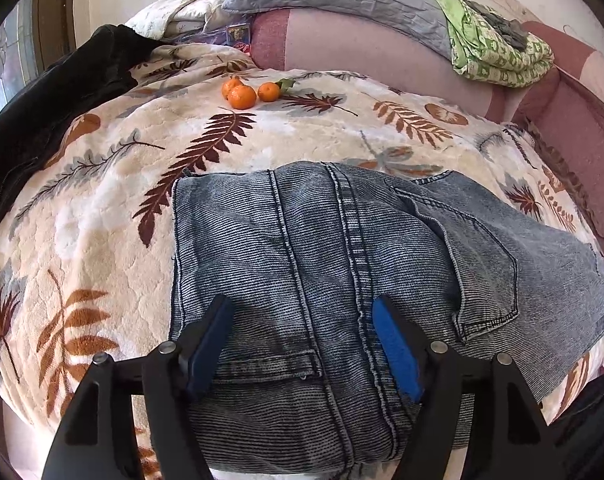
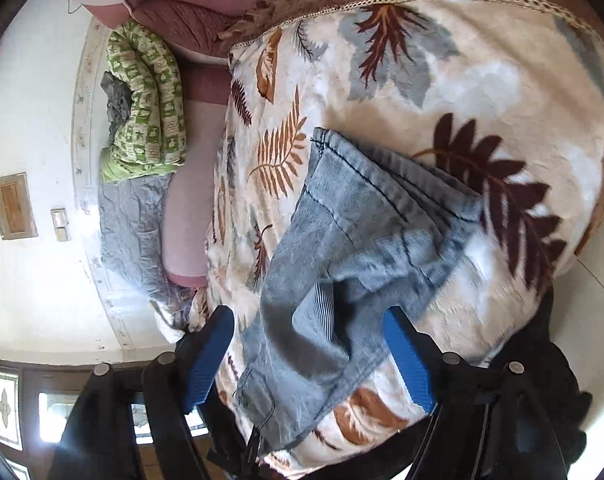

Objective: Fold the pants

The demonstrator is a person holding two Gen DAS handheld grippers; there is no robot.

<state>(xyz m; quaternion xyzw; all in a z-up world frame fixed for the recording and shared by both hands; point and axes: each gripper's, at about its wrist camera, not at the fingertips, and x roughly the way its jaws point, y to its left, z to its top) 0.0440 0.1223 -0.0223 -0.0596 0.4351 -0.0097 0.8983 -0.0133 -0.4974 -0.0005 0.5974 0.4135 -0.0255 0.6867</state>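
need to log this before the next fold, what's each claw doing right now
left claw: open, over the jeans, holding nothing
right claw: open, jeans between the pads but not pinched

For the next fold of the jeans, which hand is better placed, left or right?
Probably the left. Its tool hangs open, squarely over the flat jeans. The right tool, also open, sits over a rumpled end in a blurred view.

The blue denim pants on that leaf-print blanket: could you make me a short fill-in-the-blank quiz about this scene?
1. The blue denim pants lie on a fleece blanket printed with ____.
2. Beyond the pants sit ____ small orange mandarins.
3. The left gripper has its blue-padded fingers standing ____.

Missing words: leaves; three; open
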